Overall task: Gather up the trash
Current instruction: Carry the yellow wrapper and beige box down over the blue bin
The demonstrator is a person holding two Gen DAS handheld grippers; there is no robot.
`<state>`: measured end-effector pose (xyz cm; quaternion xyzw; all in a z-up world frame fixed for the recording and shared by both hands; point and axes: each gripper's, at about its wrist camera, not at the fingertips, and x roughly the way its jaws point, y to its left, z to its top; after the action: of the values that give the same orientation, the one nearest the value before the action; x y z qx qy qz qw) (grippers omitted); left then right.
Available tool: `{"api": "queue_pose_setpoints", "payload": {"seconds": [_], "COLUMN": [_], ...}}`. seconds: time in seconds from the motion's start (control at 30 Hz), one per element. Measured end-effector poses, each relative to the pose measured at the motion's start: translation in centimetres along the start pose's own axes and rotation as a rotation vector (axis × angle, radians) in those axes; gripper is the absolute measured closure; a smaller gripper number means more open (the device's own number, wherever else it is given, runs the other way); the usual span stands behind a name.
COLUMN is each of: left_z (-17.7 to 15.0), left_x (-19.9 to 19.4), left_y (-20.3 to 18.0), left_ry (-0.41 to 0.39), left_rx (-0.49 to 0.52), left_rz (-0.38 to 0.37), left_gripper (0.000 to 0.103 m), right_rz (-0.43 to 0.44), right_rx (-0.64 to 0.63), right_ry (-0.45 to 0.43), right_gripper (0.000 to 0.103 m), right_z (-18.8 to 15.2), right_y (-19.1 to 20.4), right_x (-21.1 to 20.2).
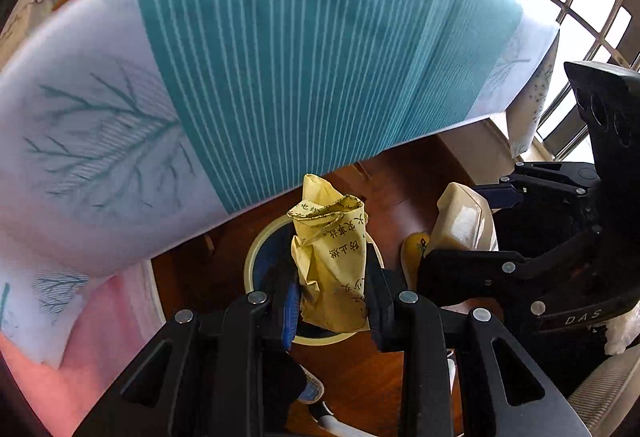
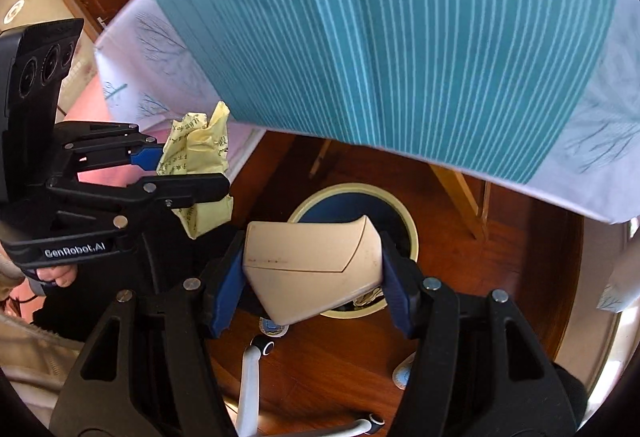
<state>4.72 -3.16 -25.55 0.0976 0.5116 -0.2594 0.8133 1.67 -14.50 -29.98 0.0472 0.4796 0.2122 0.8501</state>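
My left gripper [image 1: 334,293] is shut on a crumpled yellow paper bag [image 1: 332,261] with printed characters. It holds the bag above a round cream-rimmed trash bin [image 1: 256,257] on the wooden floor. My right gripper [image 2: 314,277] is shut on a beige carton [image 2: 312,269], held over the same bin [image 2: 408,225]. The right gripper with the carton [image 1: 464,217] shows at the right of the left wrist view. The left gripper with the yellow bag [image 2: 200,157] shows at the left of the right wrist view.
A table with a teal striped and white tree-print cloth [image 1: 280,57] hangs over the bin on the far side; it also shows in the right wrist view [image 2: 400,37]. Wooden table legs [image 2: 464,193] stand behind the bin. A white chair base [image 2: 252,377] lies below.
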Motion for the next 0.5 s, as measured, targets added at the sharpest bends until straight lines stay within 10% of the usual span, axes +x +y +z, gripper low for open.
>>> {"api": "queue_pose_setpoints", "payload": {"seconds": [0.5], "left_z": [-2.9], "left_x": [12.0], "left_y": [1.3], "left_ry": [0.15], "left_rx": [-0.033], "left_rz": [0.005], "left_gripper": [0.075], "right_rz": [-0.027], "right_rx": [0.064], "right_ry": [0.125], "right_gripper": [0.045], "right_z": [-1.0], "right_y": [-3.4], "right_x": [11.3]}}
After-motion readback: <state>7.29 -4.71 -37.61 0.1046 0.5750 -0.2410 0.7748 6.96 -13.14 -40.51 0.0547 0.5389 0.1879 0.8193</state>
